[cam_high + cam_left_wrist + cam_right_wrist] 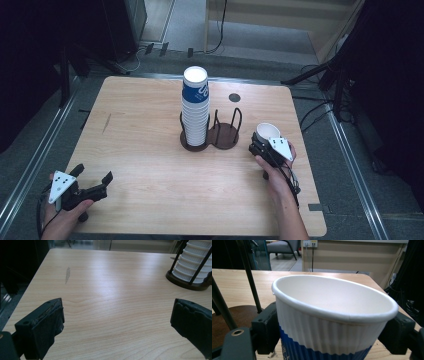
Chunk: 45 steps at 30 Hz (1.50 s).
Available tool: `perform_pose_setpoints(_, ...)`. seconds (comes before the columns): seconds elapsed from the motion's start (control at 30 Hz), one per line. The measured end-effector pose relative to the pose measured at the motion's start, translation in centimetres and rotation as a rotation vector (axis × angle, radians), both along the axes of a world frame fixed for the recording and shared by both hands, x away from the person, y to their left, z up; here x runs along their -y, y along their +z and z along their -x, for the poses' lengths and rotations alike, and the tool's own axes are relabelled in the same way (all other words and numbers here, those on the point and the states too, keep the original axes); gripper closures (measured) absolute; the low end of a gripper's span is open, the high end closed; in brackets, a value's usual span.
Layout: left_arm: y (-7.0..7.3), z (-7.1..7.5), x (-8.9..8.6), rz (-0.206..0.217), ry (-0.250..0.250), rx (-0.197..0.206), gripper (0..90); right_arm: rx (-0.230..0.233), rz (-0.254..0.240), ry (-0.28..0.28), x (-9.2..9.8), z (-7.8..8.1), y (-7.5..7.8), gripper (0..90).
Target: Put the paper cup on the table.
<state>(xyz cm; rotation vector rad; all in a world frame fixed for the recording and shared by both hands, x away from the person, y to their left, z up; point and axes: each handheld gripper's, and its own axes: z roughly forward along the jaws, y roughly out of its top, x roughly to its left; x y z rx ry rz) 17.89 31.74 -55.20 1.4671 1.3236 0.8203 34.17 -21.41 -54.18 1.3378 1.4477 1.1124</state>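
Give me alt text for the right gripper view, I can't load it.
A white paper cup with a blue lower band stands upright between the right tool's two black jaws, close to the camera. Behind it to the left are the dark rods and brown base of a cup holder on the wooden table.

White-and-blue ribbed cup (332,322); brown holder (222,136)

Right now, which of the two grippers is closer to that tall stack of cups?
The right gripper, holding a single paper cup just beside the holder's empty side. The left gripper hovers open near the table's near left corner, farther from the stack of cups.
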Motion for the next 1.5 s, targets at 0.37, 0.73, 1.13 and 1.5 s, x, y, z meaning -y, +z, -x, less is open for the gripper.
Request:
perform_pose_setpoints(0.37, 0.0, 0.0, 0.0, -0.002, -0.002, 0.000, 0.0, -0.017, 0.002, 0.012, 0.0, 0.0, -0.1, 16.5)
perform_pose_setpoints(0.73, 0.0, 0.0, 0.0, -0.004, -0.001, 0.000, 0.0, -0.029, 0.005, 0.020, 0.0, 0.1, -0.2, 16.2)
perform_pose_setpoints(1.13, 0.0, 0.0, 0.0, 0.000, 0.000, 0.000, 0.0, -0.035, -0.038, 0.120, 0.5, 0.6, 0.6, 0.0)
perform_pose_setpoints(1.5, 0.0, 0.0, 0.0, -0.001, 0.002, 0.000, 0.0, -0.015, -0.023, 0.138, 0.7, 1.5, 1.8, 0.0)
